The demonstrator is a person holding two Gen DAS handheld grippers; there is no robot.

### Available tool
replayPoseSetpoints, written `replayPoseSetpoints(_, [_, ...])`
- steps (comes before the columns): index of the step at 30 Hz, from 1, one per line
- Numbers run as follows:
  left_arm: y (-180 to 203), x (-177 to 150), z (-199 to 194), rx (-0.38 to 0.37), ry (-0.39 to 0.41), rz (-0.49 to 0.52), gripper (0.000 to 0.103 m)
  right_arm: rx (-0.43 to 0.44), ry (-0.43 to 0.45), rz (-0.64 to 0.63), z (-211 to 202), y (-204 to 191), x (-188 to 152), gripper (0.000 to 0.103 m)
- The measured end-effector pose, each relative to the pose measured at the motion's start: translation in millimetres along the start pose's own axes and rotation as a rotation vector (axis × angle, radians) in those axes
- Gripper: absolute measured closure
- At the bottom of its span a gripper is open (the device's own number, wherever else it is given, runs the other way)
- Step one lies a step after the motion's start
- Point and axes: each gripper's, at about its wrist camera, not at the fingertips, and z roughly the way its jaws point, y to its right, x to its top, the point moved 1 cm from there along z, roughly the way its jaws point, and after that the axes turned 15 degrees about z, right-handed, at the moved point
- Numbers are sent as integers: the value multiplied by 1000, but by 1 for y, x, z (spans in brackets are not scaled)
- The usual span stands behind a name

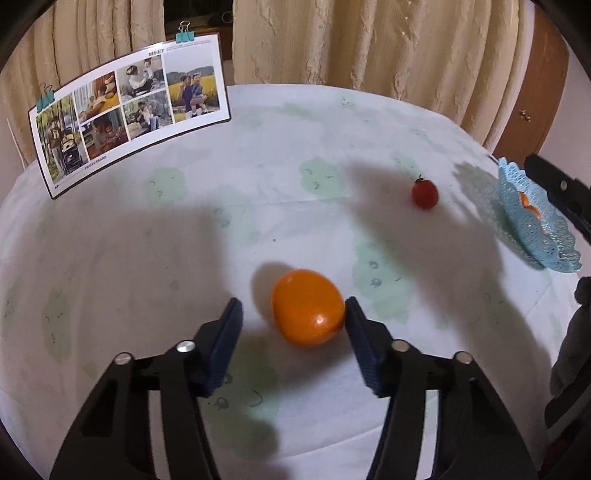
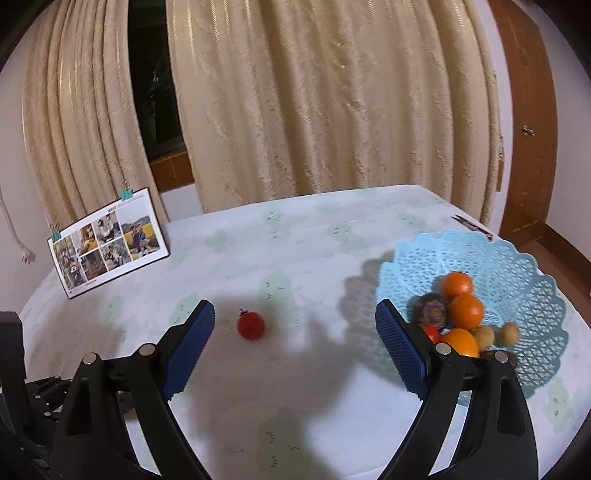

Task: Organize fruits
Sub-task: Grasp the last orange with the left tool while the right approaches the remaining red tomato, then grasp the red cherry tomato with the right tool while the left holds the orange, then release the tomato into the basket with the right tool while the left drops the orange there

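An orange (image 1: 307, 307) sits on the table right between my left claw (image 1: 293, 314) fingers, and the jaws stand apart around it: the right pad looks to be touching or just grazing its skin, while a clear gap shows on the left side. It rests on the cloth, not lifted.

Beyond it, well apart and toward the right, there's a small red tomato (image 1: 424, 195) with its green stem up, alone on open cloth. My right claw (image 2: 295, 325) hangs wide open above that same tomato (image 2: 251, 325), gripping nothing, with the fruit nearer its left finger.

Writing now: the photo board (image 1: 129, 118) propped at the far left, held by two teal binder clips (image 1: 184, 35), reads "MEET" at the top; the small line at the bottom is too blurred for me to read.

Room to move: the tablecloth (image 1: 258, 155) is bare between the orange, the tomato and the board, with the table's far edge meeting the beige curtains (image 2: 314, 103).

Containers: the light blue lattice basket (image 2: 517, 266) stands just right of my right claw, holding oranges, a dark round fruit, something red and two small brownish fruits.
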Motion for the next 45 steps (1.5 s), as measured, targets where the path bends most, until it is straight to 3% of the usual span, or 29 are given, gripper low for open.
replayPoseSetpoints(3, [3, 0, -3, -30, 13, 10, 64, 10, -31, -19, 12, -7, -1, 13])
replayPoseSetpoints(10, [4, 2, -12, -16, 39, 14, 64, 32, -144, -96, 49, -30, -12, 15])
replayPoseSetpoints(13, [3, 4, -18, -10, 59, 10, 63, 34, -212, -113, 72, -37, -18, 27])
replayPoseSetpoints(15, [2, 5, -22, -5, 71, 7, 64, 22, -254, -101, 88, -36, -20, 40])
replayPoseSetpoints(19, [2, 5, -28, -5, 84, 4, 64, 4, -321, -79, 114, -32, -23, 52])
replayPoseSetpoints(22, [3, 5, -31, -10, 91, 4, 63, 2, -358, -56, 125, -28, -23, 66])
replayPoseSetpoints(24, [3, 6, -32, -15, 95, 3, 63, -3, -353, -65, 126, -29, -22, 74])
replayPoseSetpoints(29, [2, 5, -33, -16, 98, -2, 63, -8, -329, -87, 115, -34, -22, 74])
replayPoseSetpoints(35, [2, 5, -31, -16, 95, -5, 63, 8, -208, -27, 70, -14, 7, 74])
replayPoseSetpoints(45, [8, 6, -31, -23, 95, 9, 63, -128, -73, 130, 17, 81, 45, 74])
